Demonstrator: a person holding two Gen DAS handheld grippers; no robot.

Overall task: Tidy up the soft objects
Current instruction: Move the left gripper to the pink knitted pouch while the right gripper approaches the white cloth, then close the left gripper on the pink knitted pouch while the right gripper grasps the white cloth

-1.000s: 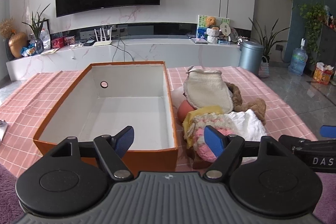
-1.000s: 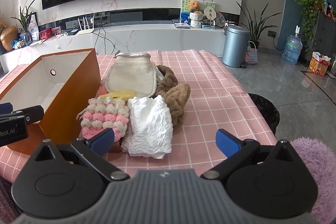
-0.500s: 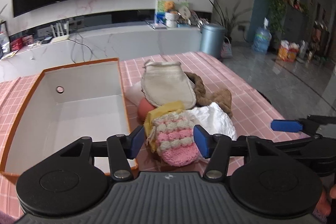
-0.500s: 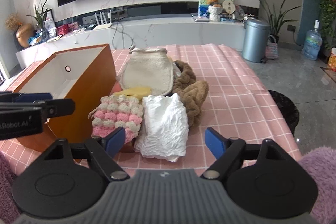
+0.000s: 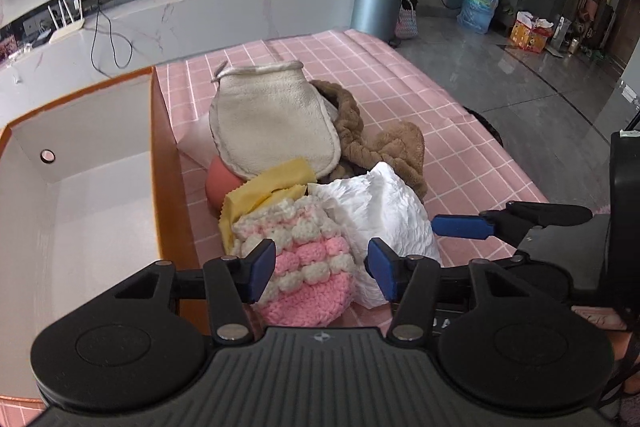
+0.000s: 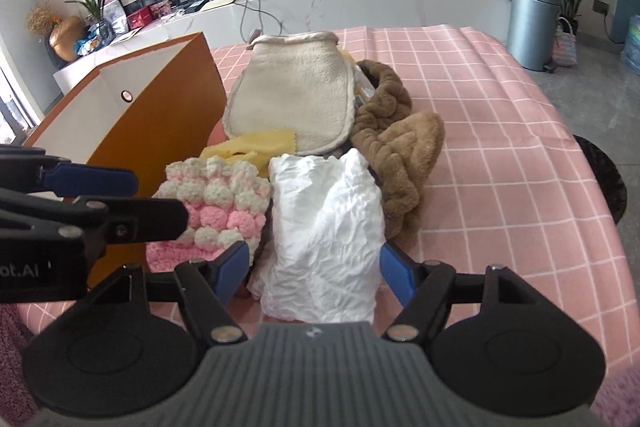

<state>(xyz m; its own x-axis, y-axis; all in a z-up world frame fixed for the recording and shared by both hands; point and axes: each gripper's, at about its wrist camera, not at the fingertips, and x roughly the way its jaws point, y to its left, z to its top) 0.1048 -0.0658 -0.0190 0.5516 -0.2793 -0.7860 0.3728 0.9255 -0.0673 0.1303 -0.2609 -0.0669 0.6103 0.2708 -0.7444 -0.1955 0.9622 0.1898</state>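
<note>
A pile of soft things lies on the pink checked tablecloth [image 5: 472, 147] beside an open orange box [image 5: 168, 187]. Nearest is a pink and white crocheted piece [image 5: 308, 267], and my left gripper [image 5: 322, 271] is open with its blue fingers on either side of it. A crumpled white cloth [image 6: 324, 235] lies to its right, and my right gripper [image 6: 314, 273] is open around its near end. Behind lie a yellow cloth [image 5: 264, 189], a cream fleece mitt [image 5: 276, 119], a brown fluffy item [image 5: 384, 147] and a partly hidden pink ball [image 5: 220, 183].
The orange box has a white inside [image 5: 80, 211] and stands left of the pile, close to it. Each gripper shows at the edge of the other's view. A grey bin [image 5: 376, 3] and a white TV bench [image 5: 200, 15] stand beyond the table. A dark stool [image 6: 600, 179] sits right of the table.
Both grippers have moved forward onto the pile and narrowed. The left swung right from the box to straddle the crocheted piece; the right now straddles the white cloth.
</note>
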